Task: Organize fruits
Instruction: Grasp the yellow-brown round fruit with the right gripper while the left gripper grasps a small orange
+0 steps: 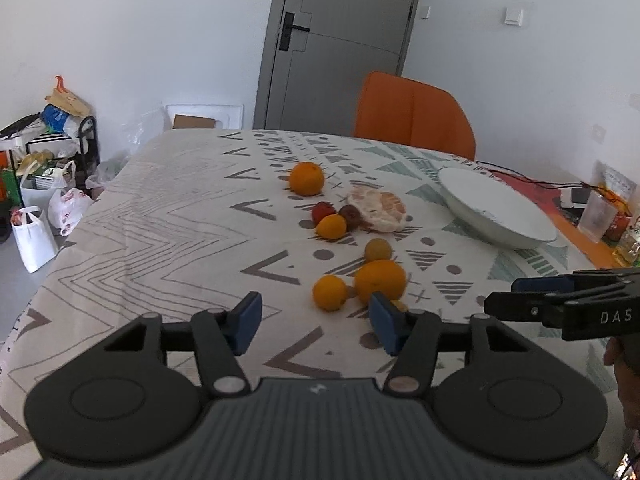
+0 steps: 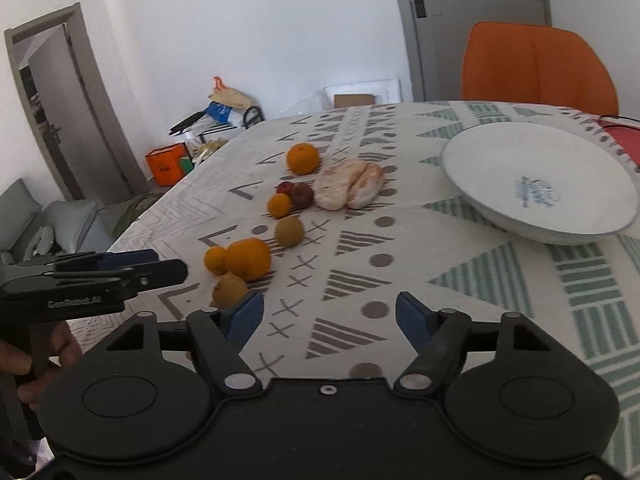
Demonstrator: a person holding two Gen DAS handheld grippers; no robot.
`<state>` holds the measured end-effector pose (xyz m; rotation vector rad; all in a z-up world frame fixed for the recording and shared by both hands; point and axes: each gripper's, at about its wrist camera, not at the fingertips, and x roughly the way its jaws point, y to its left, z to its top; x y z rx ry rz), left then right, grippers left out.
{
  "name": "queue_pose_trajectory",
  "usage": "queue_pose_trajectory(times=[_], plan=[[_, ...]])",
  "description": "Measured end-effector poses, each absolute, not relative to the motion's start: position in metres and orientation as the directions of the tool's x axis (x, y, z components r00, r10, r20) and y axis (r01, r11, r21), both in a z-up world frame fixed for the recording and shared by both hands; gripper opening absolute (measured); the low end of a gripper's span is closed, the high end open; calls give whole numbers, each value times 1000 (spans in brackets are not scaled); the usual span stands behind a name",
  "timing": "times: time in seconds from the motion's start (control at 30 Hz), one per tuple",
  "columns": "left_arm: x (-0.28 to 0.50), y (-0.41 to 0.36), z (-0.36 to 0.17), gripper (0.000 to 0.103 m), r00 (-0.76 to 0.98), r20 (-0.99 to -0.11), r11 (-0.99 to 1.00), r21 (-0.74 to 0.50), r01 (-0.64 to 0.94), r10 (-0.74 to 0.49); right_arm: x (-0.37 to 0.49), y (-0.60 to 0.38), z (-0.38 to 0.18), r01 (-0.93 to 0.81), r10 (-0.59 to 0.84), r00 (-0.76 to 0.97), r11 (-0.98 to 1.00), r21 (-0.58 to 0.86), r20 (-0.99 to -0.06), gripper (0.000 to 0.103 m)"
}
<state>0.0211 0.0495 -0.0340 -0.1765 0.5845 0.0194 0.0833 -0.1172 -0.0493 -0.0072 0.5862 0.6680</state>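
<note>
The counter (image 2: pixel 500 280) carries a patterned cloth. An orange chair (image 2: pixel 536 64) stands behind the white plate (image 2: pixel 500 168), which bears a blue mark that cannot be read. Left of the plate lie a peeled pomelo (image 2: pixel 348 188), oranges (image 2: pixel 248 258) and small fruits. The right hand-held gripper (image 2: pixel 330 320), marked "DAS", is wide and empty. The left hand-held gripper (image 1: pixel 316 322) is wide and empty, nearest the oranges.

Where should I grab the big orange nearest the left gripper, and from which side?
Grip the big orange across its widest middle, coming from above. A smaller orange touches its left side and a kiwi sits close in front, so a level approach looks crowded.
</note>
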Motion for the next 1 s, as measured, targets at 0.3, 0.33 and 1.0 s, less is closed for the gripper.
queue_pose_trajectory(times=[0.3,0.33,1.0], plan=[[22,64,-43,50,830,-557,980,-184,-72,-43,88,-84,-54,-642,641,543,733,223,-542,54],[22,66,-43,49,830,-557,979,-188,-74,-44,88,-80,-53,-649,646,536,727,225,-543,54],[39,63,-48,49,821,-563,976,-213,-32,-96,95,-67,-58,-649,640,549,732,208,-538,26]])
